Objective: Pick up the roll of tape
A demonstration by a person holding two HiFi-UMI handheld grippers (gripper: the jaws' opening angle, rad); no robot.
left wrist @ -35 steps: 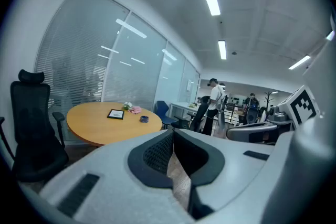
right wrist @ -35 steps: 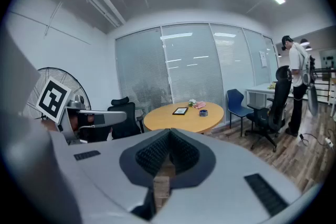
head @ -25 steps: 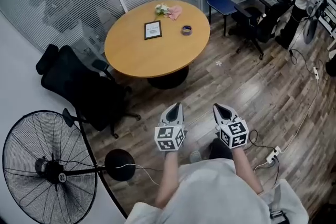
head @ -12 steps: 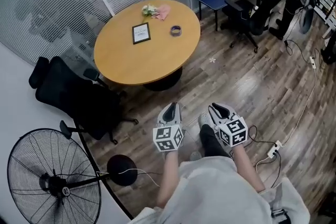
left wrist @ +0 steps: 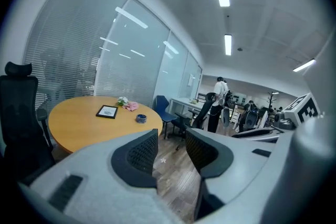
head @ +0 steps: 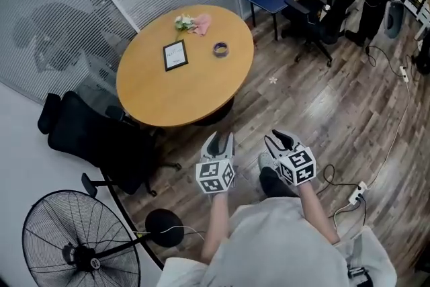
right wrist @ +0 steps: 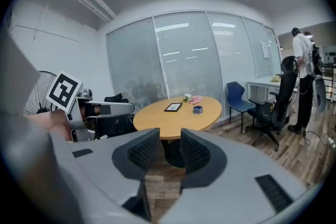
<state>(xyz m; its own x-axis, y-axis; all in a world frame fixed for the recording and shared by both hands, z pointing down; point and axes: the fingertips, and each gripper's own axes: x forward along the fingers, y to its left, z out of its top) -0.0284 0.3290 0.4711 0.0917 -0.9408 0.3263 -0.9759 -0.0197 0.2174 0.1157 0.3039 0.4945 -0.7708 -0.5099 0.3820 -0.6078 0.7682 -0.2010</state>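
- Head view puts the round light-wood tabletop [head: 161,94] well ahead of the person, with both grippers out over the wooden floor; a reach begun from here would likely fall short, so the approach has to end close to the rim
- The black mesh office chair [head: 94,141] stands at the tabletop's left edge; drifting that way could snag the left gripper [head: 220,139] or block the walk-in
- The left gripper's jaws are opening with nothing between them, and the right gripper [head: 282,139] is likewise spreading on empty air; if both go for the roll, they may knock each other or shove it
- The black-framed picture [head: 175,54] lies near the target, on its left; a wide sweep could push it
- The small dark blue roll of tape [head: 220,48] lies flat near the tabletop's far right edge, apart from the frame and the pink cloth with flowers [head: 195,23]; being light, it may slide off the edge if a jaw lands on top instead of straddling its wall
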